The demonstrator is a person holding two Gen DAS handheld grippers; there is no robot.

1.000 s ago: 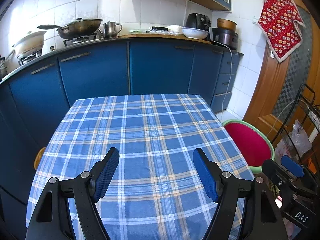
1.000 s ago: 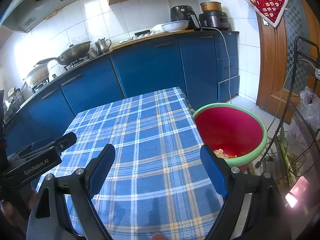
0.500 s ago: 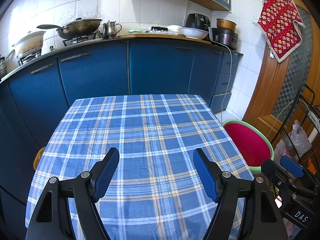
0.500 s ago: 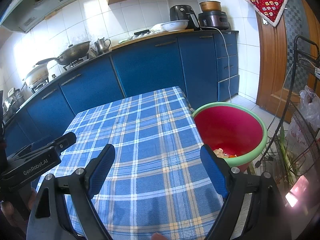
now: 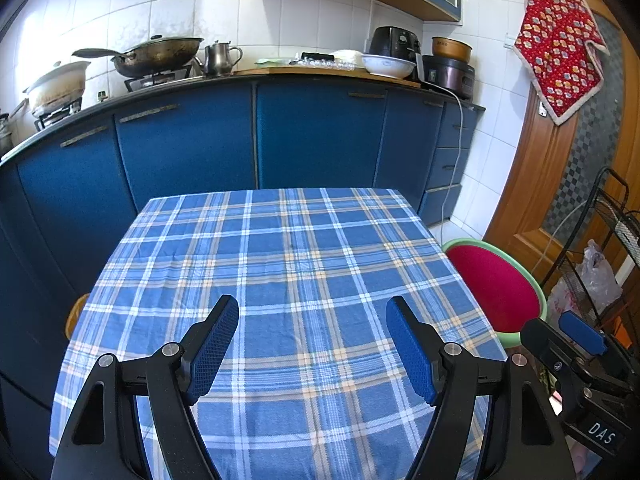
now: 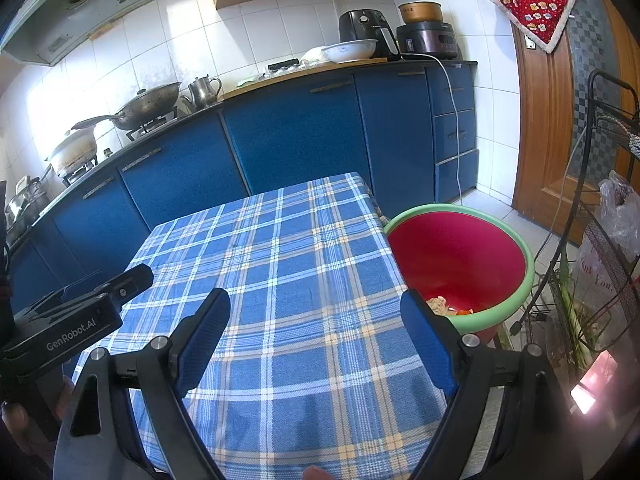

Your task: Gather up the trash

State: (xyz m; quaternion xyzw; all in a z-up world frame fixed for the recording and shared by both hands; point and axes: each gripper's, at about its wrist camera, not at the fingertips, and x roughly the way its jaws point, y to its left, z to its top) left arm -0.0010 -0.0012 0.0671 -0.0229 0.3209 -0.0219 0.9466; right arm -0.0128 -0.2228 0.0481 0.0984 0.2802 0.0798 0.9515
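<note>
Over checked tablecloth (image 5: 304, 280) — left gripper (image 5: 312, 344) and right gripper (image 6: 316, 340) hover, jaws apart, nothing held. Trash scraps (image 6: 444, 306) lie in red bin (image 6: 460, 256) beside table. Collecting looks finished — next move, if any: scan for leftovers.

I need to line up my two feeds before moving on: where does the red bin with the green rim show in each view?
Left wrist view: the red bin sits at the right edge, beside the table's right side, only partly seen.
Right wrist view: the bin is right of centre, its inside visible, with scraps at the bottom.
Shared landmark: the blue plaid tablecloth, whose right edge borders the bin.
</note>
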